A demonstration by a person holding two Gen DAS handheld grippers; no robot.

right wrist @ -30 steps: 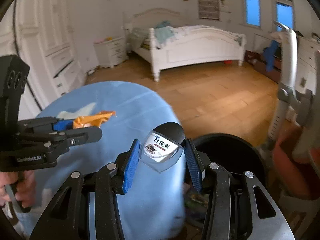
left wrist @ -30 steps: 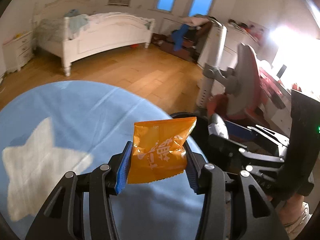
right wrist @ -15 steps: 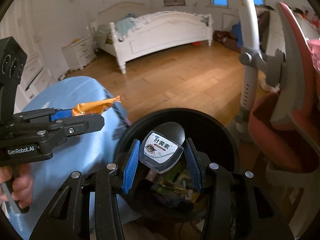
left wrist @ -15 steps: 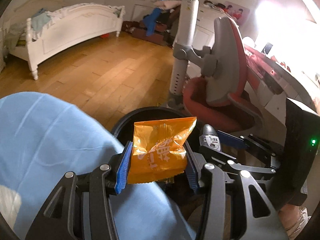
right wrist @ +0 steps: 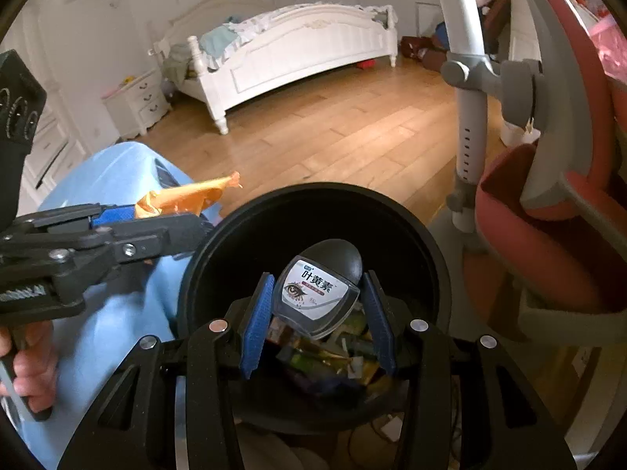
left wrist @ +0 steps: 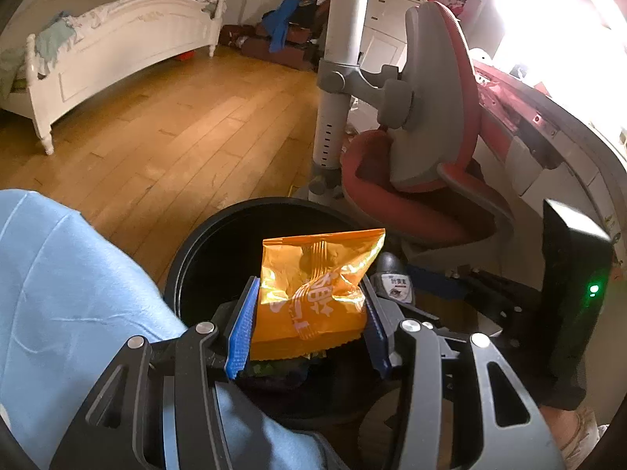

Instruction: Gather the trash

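Over the black bin (right wrist: pixel 313 211), the left hand-held gripper (left wrist: pixel 309 325) is pinching an orange snack packet (left wrist: pixel 313 290) between its blue pads, and the right hand-held gripper (right wrist: pixel 317 321) is gripping a small clear bottle (right wrist: pixel 317 293) with a black cap. Wrappers are lying inside the bin, beside a blue rug (left wrist: pixel 70 282).

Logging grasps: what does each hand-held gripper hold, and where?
Left hand-held gripper: orange snack bag, by its lower sides. Right hand-held gripper: small bottle, across its sides.
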